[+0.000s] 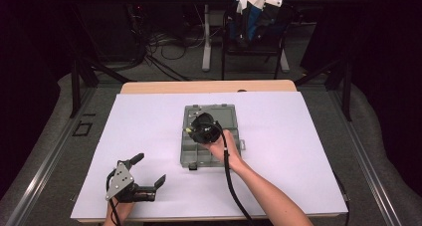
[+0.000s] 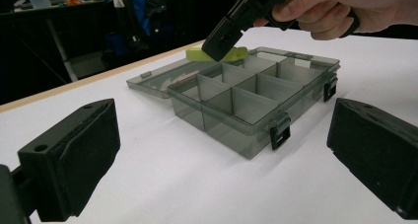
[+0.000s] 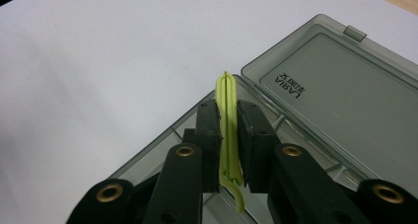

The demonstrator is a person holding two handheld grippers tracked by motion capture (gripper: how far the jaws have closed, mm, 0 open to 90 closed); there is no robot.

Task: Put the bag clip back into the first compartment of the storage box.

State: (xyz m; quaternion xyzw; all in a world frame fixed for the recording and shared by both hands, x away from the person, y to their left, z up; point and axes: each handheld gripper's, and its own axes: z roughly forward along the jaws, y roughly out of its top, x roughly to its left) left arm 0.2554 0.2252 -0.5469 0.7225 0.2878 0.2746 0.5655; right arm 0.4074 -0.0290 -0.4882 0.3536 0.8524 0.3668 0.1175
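Right tool [image 3: 228,145] clamping yellow-green strip [image 3: 227,120], long axis along jaws, over organizer box [image 3: 315,91]

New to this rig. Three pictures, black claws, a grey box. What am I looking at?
No robot: a person holds a hand-operated gripper in each hand. The high view looks down on the white table; the other two cameras ride on the grippers. An open smoky-grey compartment box lies on it, lid folded back. The right gripper is shut on a thin yellow-green strip above the box. The left gripper rests open near the table's front edge, holding nothing.
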